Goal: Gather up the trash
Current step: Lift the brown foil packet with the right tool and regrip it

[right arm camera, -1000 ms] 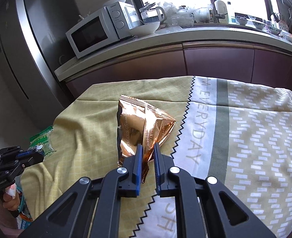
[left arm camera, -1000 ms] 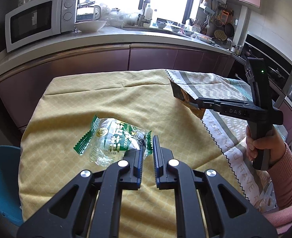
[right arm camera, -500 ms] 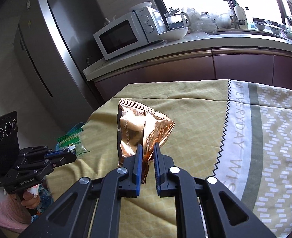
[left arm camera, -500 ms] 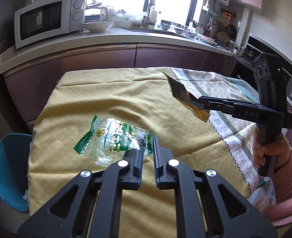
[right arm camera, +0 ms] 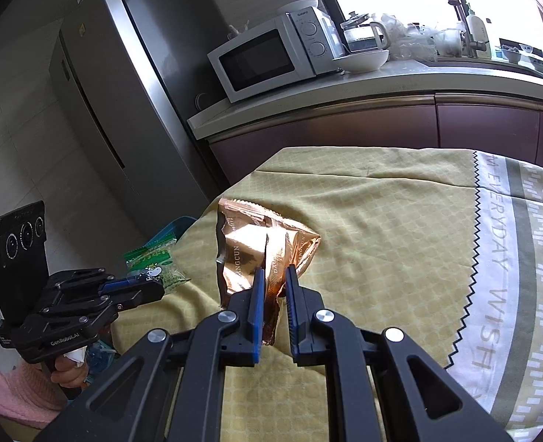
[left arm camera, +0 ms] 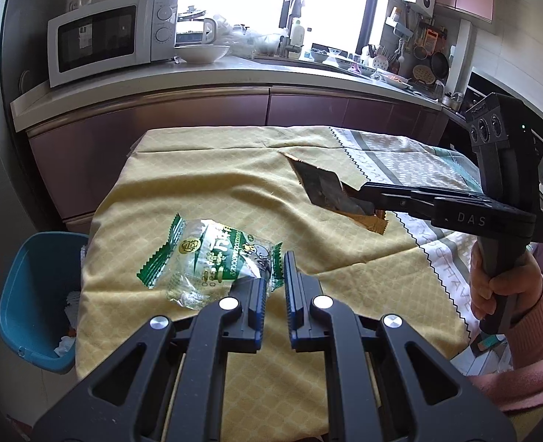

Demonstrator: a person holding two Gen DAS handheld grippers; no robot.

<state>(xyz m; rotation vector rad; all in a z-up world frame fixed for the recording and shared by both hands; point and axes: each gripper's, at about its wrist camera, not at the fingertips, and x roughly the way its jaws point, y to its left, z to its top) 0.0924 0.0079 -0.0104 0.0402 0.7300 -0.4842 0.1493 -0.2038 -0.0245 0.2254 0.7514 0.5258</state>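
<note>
Left wrist view: my left gripper [left arm camera: 274, 276] has its fingers pinching the corner of a green-and-clear snack wrapper [left arm camera: 208, 261], held up over the yellow tablecloth [left arm camera: 205, 191]. Off the cloth's left edge I see a blue bin [left arm camera: 31, 294] on the floor with some scraps inside. On the right, a hand [left arm camera: 500, 280] in a pink sleeve grips the other handle. Through the right wrist camera, my right gripper [right arm camera: 273, 287] has its fingers clamped on a crumpled copper foil bag [right arm camera: 264, 246], raised above the cloth near the table's left corner.
</note>
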